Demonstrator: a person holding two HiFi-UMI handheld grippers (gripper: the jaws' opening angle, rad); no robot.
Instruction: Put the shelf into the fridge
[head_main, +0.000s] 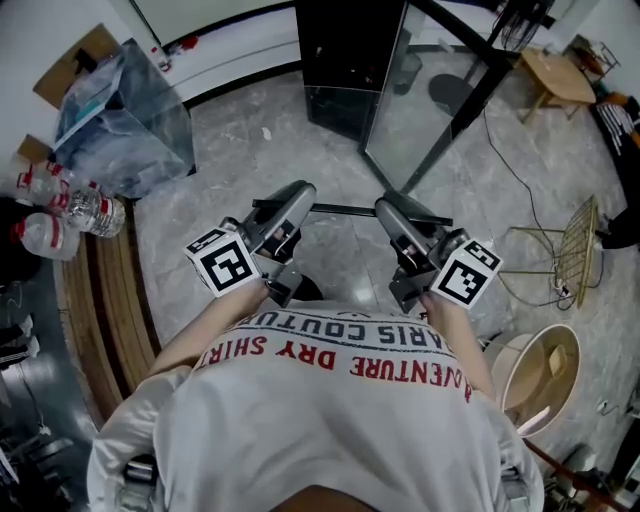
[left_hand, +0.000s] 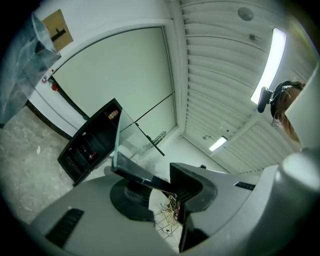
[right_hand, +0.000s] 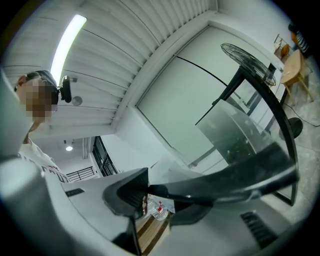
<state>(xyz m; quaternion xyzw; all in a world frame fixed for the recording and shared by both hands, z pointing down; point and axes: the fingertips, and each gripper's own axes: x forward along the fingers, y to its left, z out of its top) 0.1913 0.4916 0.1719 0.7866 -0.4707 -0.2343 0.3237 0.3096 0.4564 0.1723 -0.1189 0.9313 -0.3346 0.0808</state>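
The shelf (head_main: 400, 130) is a glass pane in a black frame, held level above the marble floor. Its near black bar runs between my two grippers. My left gripper (head_main: 296, 200) is shut on the bar's left end, and my right gripper (head_main: 388, 212) is shut on its right end. In the left gripper view, the left gripper (left_hand: 160, 187) clamps the shelf's black edge (left_hand: 137, 174). The open black fridge (left_hand: 87, 145) stands beyond it on the floor. In the right gripper view, the right gripper (right_hand: 160, 197) bites the shelf's dark bar (right_hand: 235, 175). The fridge (head_main: 345, 60) stands straight ahead.
Water bottles (head_main: 60, 215) lie on a wooden bench at the left, behind them a clear plastic bag (head_main: 120, 110). A gold wire rack (head_main: 575, 250), a round bin (head_main: 540, 375) and a wooden stool (head_main: 560, 75) stand at the right. A cable trails across the floor.
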